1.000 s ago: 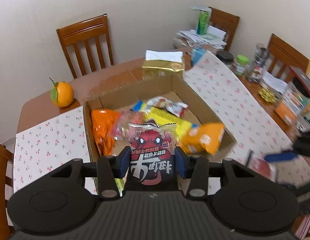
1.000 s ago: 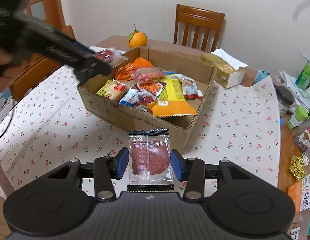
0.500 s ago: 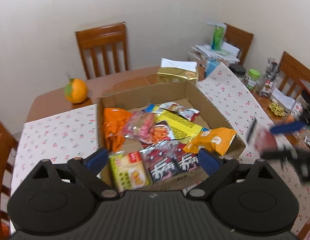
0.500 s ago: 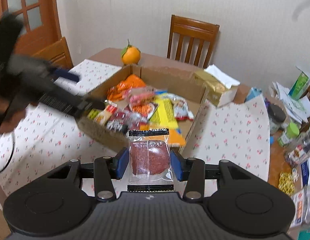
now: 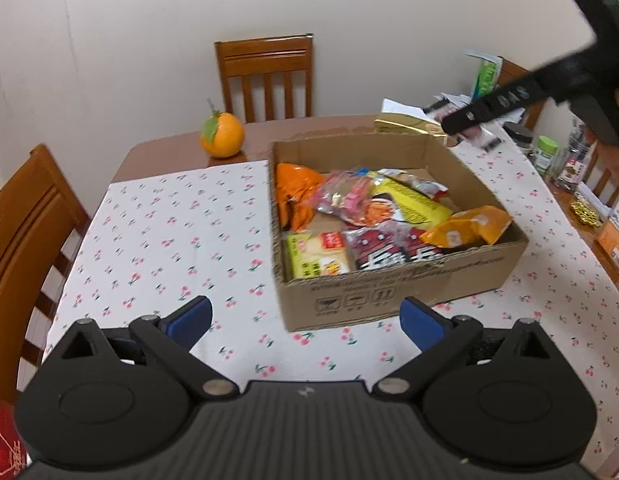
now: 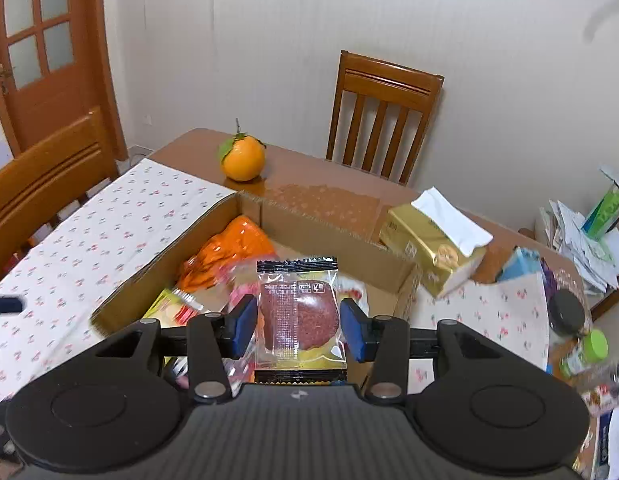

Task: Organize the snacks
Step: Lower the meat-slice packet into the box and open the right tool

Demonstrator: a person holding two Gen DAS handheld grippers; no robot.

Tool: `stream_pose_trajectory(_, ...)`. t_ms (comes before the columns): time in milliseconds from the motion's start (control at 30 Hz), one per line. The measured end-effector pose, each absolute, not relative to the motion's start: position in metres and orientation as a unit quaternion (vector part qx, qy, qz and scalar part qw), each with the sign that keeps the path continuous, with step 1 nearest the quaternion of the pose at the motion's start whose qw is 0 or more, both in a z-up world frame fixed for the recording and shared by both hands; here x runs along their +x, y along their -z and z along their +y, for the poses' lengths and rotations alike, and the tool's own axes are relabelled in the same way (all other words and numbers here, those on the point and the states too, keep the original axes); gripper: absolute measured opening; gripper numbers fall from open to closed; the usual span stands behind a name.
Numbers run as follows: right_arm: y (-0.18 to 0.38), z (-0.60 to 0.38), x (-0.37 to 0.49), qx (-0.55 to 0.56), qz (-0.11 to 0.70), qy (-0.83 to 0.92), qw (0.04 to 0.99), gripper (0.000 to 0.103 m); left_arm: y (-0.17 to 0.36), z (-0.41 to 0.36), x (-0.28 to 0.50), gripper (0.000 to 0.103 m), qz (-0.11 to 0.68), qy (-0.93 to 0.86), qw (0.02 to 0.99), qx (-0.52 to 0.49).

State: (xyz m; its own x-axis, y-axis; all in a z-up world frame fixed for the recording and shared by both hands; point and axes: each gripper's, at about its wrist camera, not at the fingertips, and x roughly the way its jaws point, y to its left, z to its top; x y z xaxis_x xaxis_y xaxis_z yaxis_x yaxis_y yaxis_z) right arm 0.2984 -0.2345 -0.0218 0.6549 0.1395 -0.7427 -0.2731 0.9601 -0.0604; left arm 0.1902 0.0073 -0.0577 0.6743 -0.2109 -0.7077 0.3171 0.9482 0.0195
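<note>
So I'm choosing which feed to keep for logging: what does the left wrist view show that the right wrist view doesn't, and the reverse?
Left wrist only: the open left gripper, empty, and the black-and-red snack packets in the box.
Right wrist only: the round reddish snack in a clear wrapper, clamped in the right gripper, and the brown panelled door.
Both: the open cardboard box, the orange with a leaf, the gold tissue pack.

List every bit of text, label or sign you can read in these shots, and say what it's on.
Cardboard box: three printed handling symbols on the front wall; the line of print above them is too small to read.
Black-and-red packet in the box: large white characters, too blurred to read.
Clear packet clamped in the right gripper: small label, unreadable.
Gold tissue pack: print illegible.
</note>
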Motion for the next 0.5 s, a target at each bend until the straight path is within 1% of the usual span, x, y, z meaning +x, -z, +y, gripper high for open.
stream_pose_trajectory(200, 0.033, -0.228, 0.343, -0.091, 0.401, -0.088, 0.907, 0.051, 0.065, 0.024, 0.193, 0.100, 0.380, 0.124, 0.914, 0.065)
stream_pose_trajectory(300, 0.039, -0.227, 0.361, -0.094, 0.397, -0.068, 0.910, 0.054, 0.067, 0.029, 0.196, 0.100, 0.379, 0.120, 0.915, 0.062)
stream_pose_trajectory(333, 0.040, -0.227, 0.363, -0.095, 0.397, -0.061, 0.911, 0.069, 0.067, 0.030, 0.197, 0.100, 0.379, 0.120, 0.915, 0.063)
stream_pose_trajectory(367, 0.041, -0.227, 0.364, -0.095, 0.399, -0.055, 0.910, 0.085, 0.067, 0.030, 0.197, 0.100, 0.379, 0.121, 0.915, 0.066)
stream_pose_trajectory(433, 0.041, -0.227, 0.359, -0.091, 0.391, -0.047, 0.914, 0.097, 0.068, 0.029, 0.199, 0.100, 0.378, 0.119, 0.915, 0.070)
stream_pose_trajectory(467, 0.041, -0.227, 0.355, -0.090, 0.391, -0.046, 0.915, 0.101, 0.069, 0.029, 0.199, 0.100, 0.377, 0.121, 0.915, 0.071)
stream_pose_trajectory(500, 0.040, -0.227, 0.350, -0.087, 0.393, -0.046, 0.914, 0.102, 0.069, 0.029, 0.200, 0.100, 0.378, 0.123, 0.915, 0.071)
